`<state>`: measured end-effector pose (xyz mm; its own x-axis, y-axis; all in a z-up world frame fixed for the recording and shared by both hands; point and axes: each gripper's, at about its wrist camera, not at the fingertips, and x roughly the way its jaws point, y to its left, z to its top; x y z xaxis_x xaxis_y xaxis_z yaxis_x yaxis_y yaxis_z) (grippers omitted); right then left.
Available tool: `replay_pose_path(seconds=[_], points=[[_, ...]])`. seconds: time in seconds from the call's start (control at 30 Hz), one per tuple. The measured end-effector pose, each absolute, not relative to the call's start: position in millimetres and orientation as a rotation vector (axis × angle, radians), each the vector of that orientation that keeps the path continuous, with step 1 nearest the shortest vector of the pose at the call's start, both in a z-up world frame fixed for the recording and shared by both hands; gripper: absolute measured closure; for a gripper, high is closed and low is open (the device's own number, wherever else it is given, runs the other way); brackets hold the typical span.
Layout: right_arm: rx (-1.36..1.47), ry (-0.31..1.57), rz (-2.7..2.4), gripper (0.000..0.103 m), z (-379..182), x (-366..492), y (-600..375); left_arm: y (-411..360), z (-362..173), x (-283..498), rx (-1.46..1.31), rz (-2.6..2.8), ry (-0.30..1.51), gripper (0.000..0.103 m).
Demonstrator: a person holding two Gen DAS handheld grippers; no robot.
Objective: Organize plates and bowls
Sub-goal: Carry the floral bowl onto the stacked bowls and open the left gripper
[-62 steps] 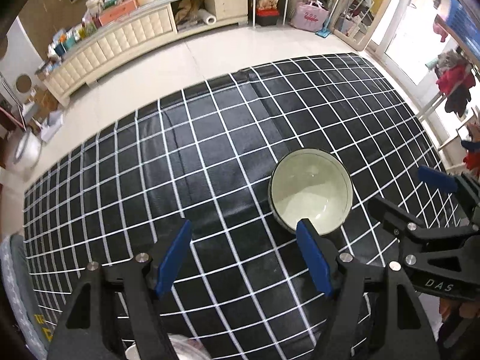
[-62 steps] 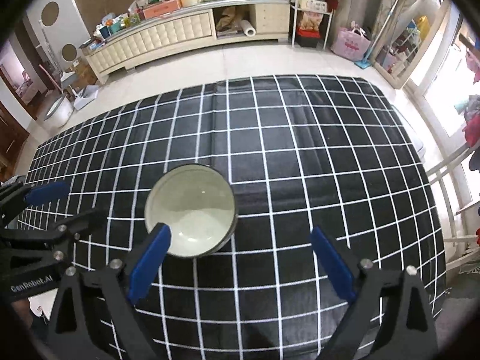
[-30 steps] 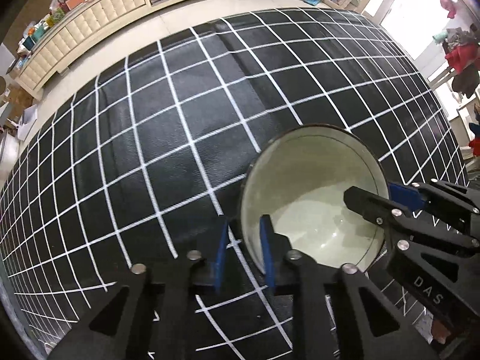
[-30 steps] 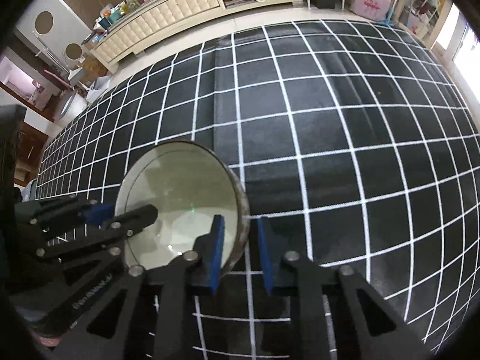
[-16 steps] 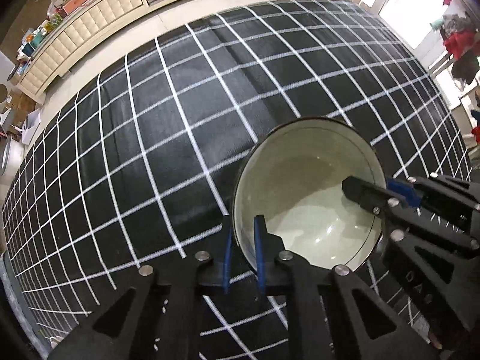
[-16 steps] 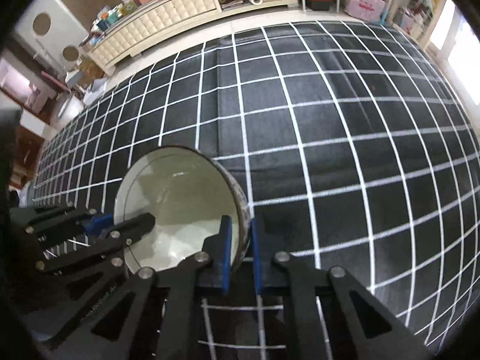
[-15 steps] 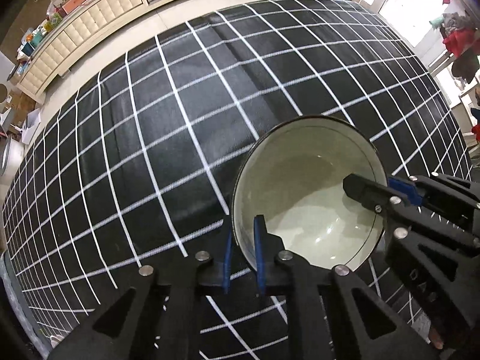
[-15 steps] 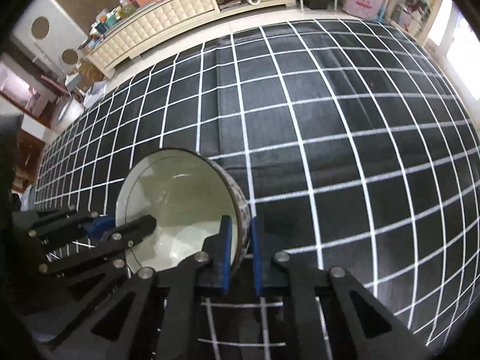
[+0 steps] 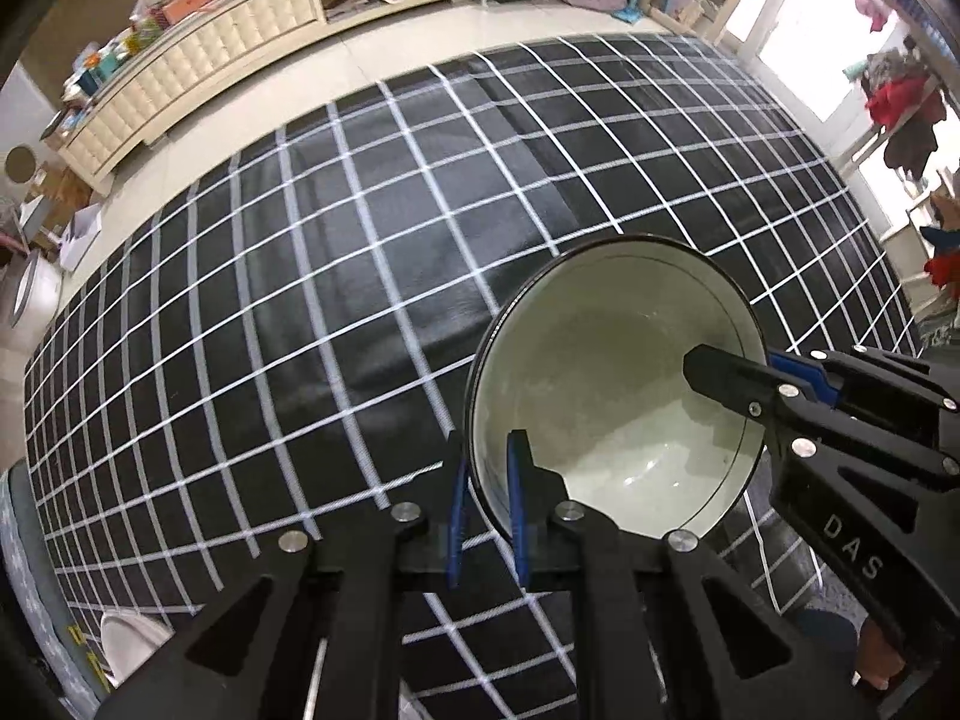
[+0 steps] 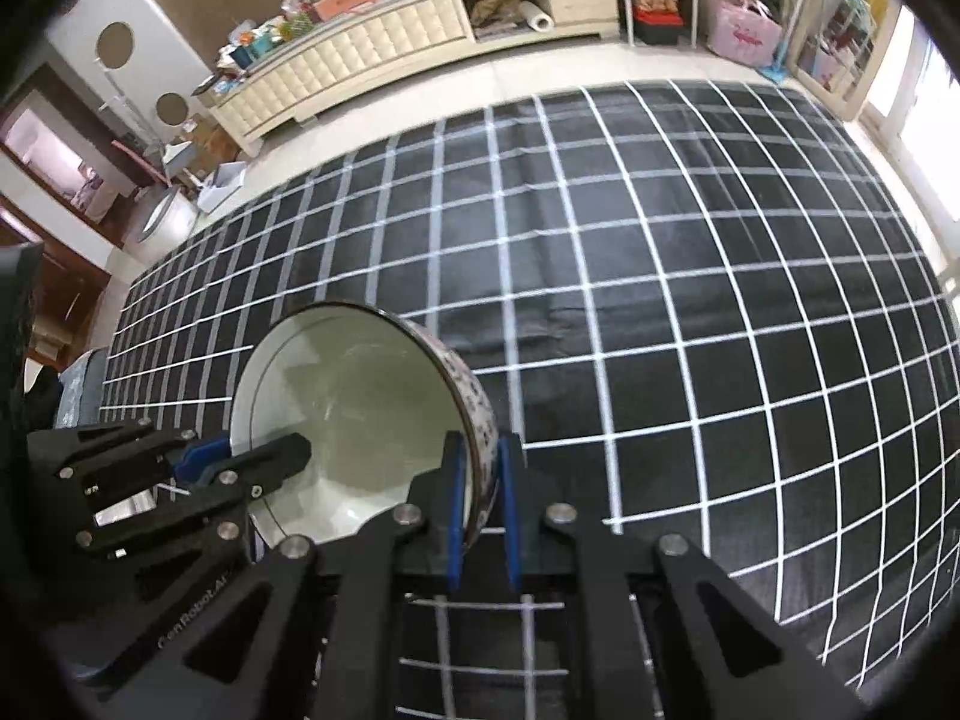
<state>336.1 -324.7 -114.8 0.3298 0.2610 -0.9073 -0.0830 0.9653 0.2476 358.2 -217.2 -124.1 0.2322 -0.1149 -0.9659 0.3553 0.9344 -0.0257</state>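
Two tools grip one pale bowl [image 9: 606, 384] by opposite sides of its rim, the left tool [image 9: 485, 501] and the right tool [image 10: 480, 501] each clamped on it above the single black, white-gridded surface [image 9: 336, 276].

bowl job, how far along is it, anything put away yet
Done: nothing visibly stowed. In hand: the pale green ceramic bowl with a dark rim is pinched on opposite sides of its rim by the left gripper and the right gripper, above the black white-grid tablecloth. Left: setting it down; no stack or rack shows.
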Motion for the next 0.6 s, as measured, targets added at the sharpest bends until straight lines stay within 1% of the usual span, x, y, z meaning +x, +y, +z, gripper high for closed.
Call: replay_pose_path(seconds=[0.33,0.6], points=[[0.162,1.186,0.308,0.089,-88,301,-279,-149,-77,313,0.181,-0.275,1.255,0.092],[0.125,1.19,0.357,0.089,-80,284,-236,-97,-63,273,0.145,-0.234,1.254,0.092]])
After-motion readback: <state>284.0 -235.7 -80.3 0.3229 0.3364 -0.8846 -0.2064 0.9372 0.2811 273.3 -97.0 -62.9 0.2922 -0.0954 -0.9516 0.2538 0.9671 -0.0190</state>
